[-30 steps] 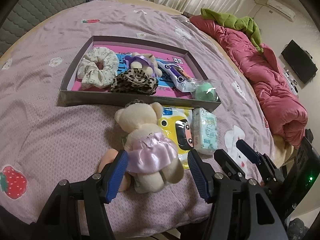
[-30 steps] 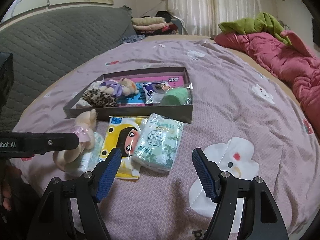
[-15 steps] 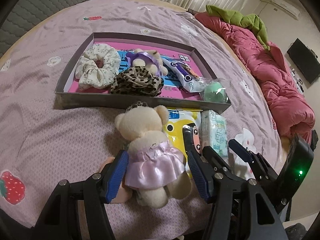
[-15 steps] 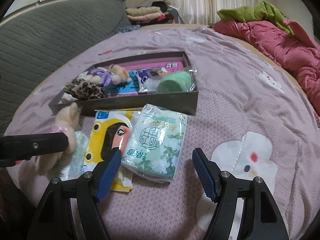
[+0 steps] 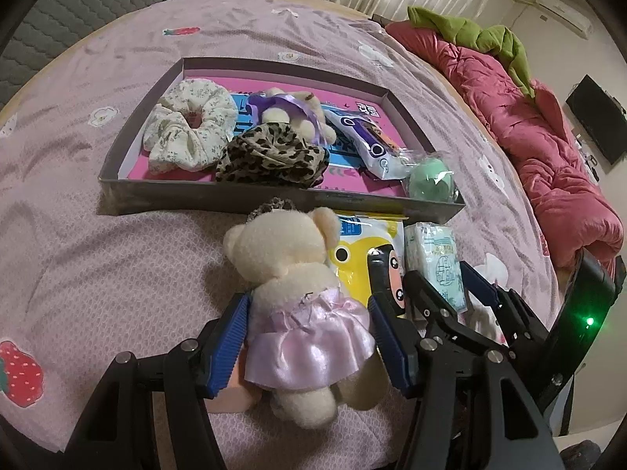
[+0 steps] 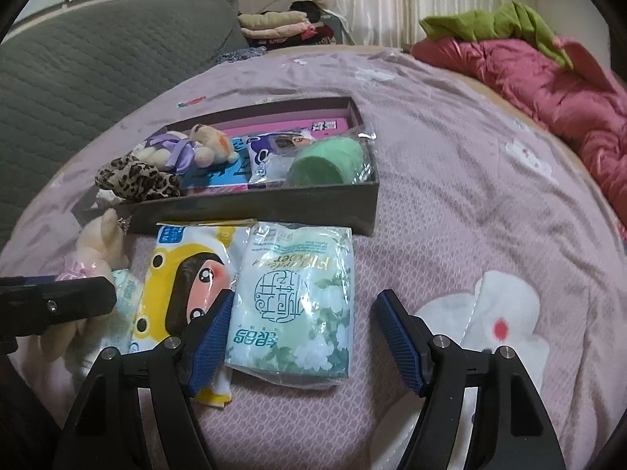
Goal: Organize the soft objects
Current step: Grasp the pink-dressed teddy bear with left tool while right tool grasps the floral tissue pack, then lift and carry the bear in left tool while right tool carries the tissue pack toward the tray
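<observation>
Straddling teddy bear, left claw seemingly unclenched, right claw closing around tissue pack, bedspread clear rightward.

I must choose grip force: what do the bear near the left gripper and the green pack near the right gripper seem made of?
Bear: cream plush, fuzzy nap; its skirt looks like shiny satin. Green pack: glossy plastic film, with wrinkles and glare; probably soft tissues inside.
</observation>
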